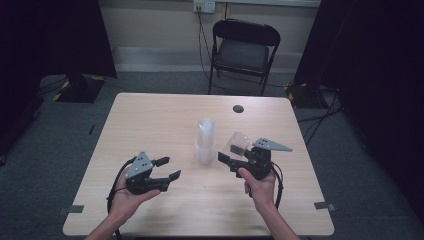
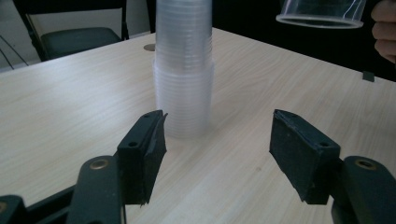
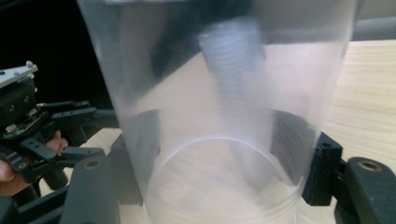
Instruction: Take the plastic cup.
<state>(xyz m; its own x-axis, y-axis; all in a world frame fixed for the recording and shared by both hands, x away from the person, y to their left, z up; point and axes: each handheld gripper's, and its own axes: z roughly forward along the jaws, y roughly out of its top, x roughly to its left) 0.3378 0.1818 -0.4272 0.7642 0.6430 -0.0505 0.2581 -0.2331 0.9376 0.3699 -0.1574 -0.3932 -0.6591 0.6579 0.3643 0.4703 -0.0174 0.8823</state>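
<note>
My left tongs (image 1: 167, 168) sit at about seven o'clock on the table (image 1: 150, 115), jaws apart with nothing between them, pointing toward the stack of clear cups (image 1: 205, 142). My right tongs (image 1: 231, 161) are at about five o'clock, clamped on a single clear cup (image 1: 239, 142) near its base; the cup is tilted, its open mouth toward one o'clock and off the tabletop. The stack stands upright near the table's centre, just beside the held cup at its nine o'clock, apart from it. Farther off, at one o'clock, a small dark round spot (image 1: 238, 108) marks the tabletop. Beyond the table at twelve stands a black folding chair (image 1: 244, 50). I can read no lettering on the cups
</note>
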